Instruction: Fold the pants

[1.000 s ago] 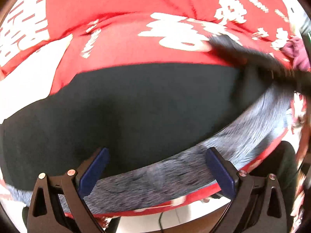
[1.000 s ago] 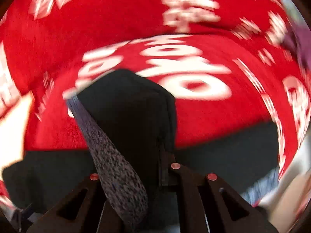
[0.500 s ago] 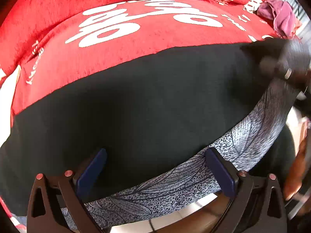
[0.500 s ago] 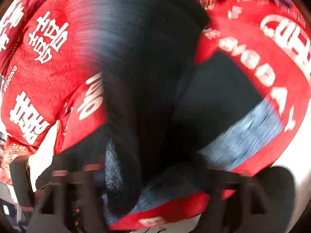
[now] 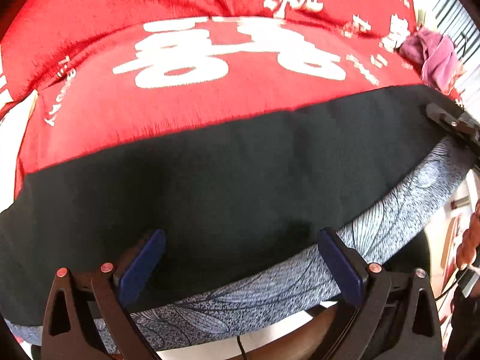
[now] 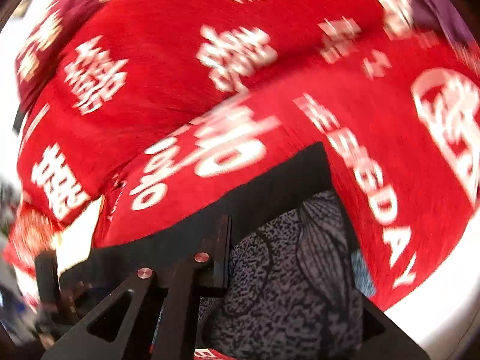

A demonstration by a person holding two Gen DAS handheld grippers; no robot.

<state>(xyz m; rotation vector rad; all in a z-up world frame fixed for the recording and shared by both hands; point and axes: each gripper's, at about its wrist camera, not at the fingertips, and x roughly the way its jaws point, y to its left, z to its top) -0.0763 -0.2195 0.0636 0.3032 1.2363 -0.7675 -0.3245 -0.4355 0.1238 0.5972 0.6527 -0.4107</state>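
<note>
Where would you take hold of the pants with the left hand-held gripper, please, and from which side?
Probably the grey patterned band along the near edge of the pants, approached from the near side. The band runs flat and straight across that edge, so it gives a firm, layered hem. The left hand-held gripper sits right over it with its jaws open.

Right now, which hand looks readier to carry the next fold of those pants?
Probably the right. Its claw is shut on the patterned waistband. The left claw stands open above the black pants, gripping nothing.
</note>
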